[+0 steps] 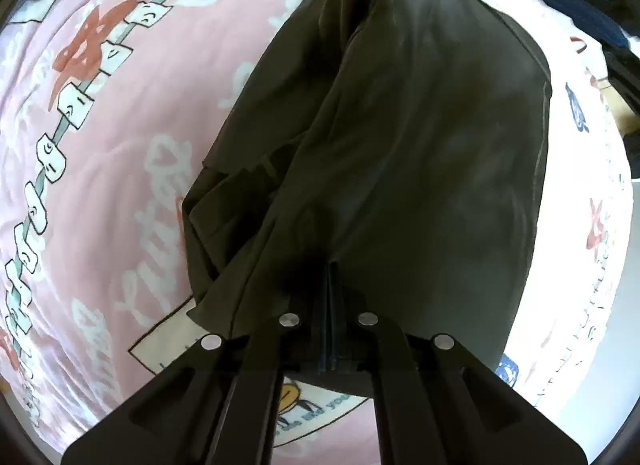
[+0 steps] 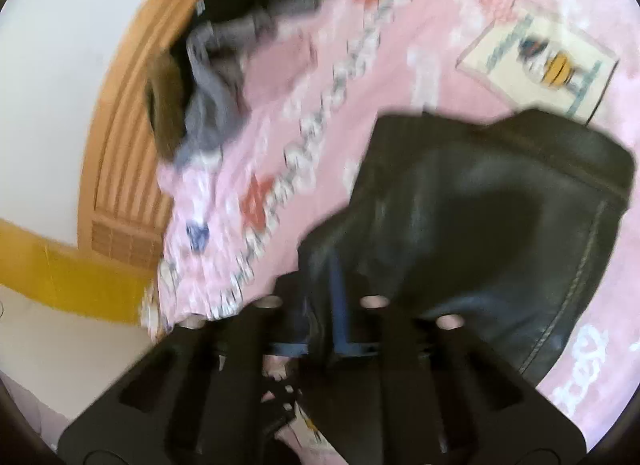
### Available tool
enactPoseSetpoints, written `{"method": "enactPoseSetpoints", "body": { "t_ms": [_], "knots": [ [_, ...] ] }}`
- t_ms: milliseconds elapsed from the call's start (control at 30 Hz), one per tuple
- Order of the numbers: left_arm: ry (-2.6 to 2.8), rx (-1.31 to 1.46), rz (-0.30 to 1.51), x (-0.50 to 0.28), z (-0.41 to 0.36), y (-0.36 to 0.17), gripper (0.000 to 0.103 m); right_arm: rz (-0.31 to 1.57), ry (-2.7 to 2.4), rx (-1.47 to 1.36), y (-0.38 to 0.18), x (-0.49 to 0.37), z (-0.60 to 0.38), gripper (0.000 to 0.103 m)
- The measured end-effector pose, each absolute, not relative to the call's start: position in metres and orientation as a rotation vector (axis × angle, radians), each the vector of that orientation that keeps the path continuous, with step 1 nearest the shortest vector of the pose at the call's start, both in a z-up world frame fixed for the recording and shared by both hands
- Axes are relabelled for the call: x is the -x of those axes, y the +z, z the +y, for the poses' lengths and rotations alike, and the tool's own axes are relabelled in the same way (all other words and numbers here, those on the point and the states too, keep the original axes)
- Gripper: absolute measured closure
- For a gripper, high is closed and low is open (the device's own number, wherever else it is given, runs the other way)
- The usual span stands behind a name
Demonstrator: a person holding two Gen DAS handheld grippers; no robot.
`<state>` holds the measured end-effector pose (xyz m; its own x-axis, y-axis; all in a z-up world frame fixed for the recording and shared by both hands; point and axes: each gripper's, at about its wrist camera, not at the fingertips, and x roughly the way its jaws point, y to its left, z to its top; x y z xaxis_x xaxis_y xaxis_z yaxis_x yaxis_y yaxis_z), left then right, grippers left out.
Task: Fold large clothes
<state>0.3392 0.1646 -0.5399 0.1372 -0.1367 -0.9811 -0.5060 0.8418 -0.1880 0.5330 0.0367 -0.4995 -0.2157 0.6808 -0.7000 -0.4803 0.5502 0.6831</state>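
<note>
- The left gripper (image 1: 330, 285) is pinched tight on a bunched edge of the dark garment (image 1: 420, 125) — a hold, I judge, meant to lift that edge for a fold.
- The right gripper (image 2: 336, 285) sits narrow as well, with dark cloth gathered between its fingers; blur keeps me from being sure how firmly it bites.
- The garment lies on a bed, spread over the pink printed bedsheet (image 1: 120, 125) — olive-black, faintly glossy, with a stitched seam along one side.
- Further off, a heap of grey and dark clothes (image 2: 224, 65) waits by the wooden headboard (image 2: 120, 137).
</note>
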Motion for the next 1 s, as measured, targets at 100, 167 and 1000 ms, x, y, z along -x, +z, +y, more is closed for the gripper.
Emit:
{"method": "enactPoseSetpoints", "body": {
  "t_ms": [100, 167, 1000],
  "knots": [
    [0.304, 0.526, 1.435, -0.338, 0.159, -0.54, 0.1, 1.551, 1.13, -0.059, -0.531, -0.522, 0.074, 0.098],
    [0.307, 0.515, 1.449, -0.327, 0.153, -0.539, 0.1, 1.609, 1.128, 0.005, -0.554, -0.515, 0.102, 0.098],
    [0.677, 0.103, 1.635, -0.383, 0.206, -0.592, 0.1, 1.525, 0.589, 0.087, -0.582, -0.622, 0.015, 0.101]
  ]
}}
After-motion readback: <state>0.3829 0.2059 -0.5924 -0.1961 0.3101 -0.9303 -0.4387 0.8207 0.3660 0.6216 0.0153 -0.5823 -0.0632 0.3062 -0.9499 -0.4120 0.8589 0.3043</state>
